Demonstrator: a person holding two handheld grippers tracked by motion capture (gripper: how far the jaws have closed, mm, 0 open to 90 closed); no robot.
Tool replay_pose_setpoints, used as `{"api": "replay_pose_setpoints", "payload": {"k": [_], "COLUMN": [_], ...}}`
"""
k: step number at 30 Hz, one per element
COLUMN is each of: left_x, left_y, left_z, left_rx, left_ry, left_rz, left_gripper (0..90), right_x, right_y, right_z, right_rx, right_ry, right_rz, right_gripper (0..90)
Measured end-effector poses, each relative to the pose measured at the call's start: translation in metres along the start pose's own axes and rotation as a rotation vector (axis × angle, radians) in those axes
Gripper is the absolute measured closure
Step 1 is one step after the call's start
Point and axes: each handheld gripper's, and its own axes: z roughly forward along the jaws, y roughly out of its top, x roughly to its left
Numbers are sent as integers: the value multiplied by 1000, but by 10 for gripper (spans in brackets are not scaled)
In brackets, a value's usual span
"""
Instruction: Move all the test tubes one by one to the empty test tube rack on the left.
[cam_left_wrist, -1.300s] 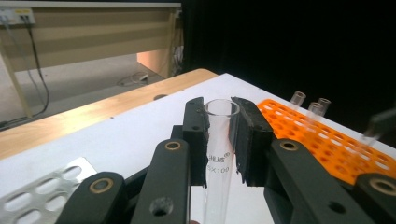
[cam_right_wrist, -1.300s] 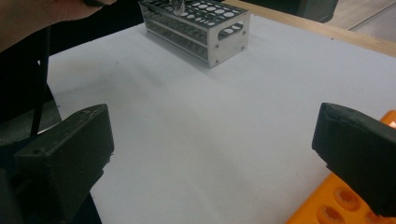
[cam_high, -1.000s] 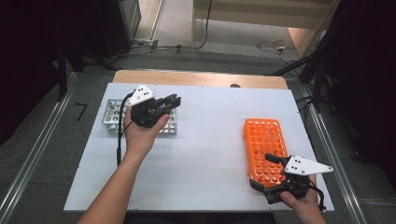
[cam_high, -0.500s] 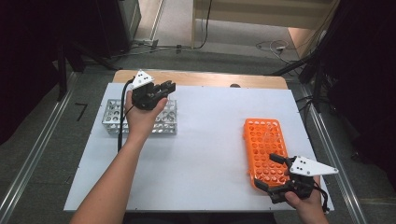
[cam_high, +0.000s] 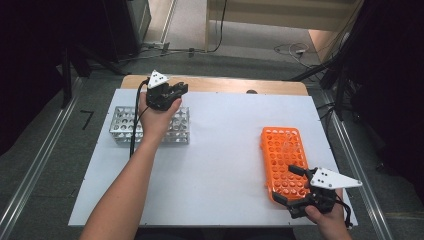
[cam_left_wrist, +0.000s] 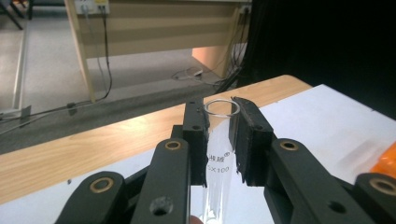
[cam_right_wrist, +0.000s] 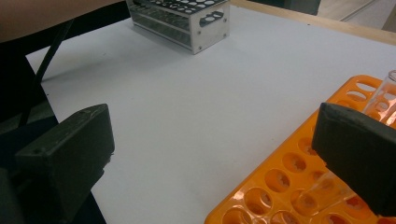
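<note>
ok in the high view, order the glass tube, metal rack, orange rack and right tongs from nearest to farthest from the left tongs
1. glass tube: clamped in the left tongs.
2. metal rack: just under that hand, at the table's left.
3. orange rack: across the white table, right side.
4. right tongs: at the orange rack's near end, bottom right.

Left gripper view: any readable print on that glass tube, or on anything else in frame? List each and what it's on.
"X100" on the glass tube clamped in the left gripper, printed in white low on the wall; the characters ahead of the X are cut off by the jaw.
A line of white characters ending in a circled mark, just above it on the tube: too blurred to read.
No other readable text on the racks or the table.
</note>
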Motion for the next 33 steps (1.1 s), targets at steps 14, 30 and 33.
{"api": "replay_pose_setpoints", "payload": {"k": [14, 30, 33], "left_x": [2, 6, 6], "left_y": [-10, -24, -25], "left_z": [9, 12, 12], "left_rx": [56, 138, 156], "left_ry": [17, 33, 24], "left_rz": [-22, -41, -35], "left_gripper": [762, 738, 734], "right_x": [-1, 0, 0], "right_y": [-1, -1, -1], "right_z": [-1, -1, -1], "right_rx": [1, -5, -5], "right_ry": [-1, 1, -1], "right_rz": [1, -2, -3], "right_gripper": [0, 0, 0]}}
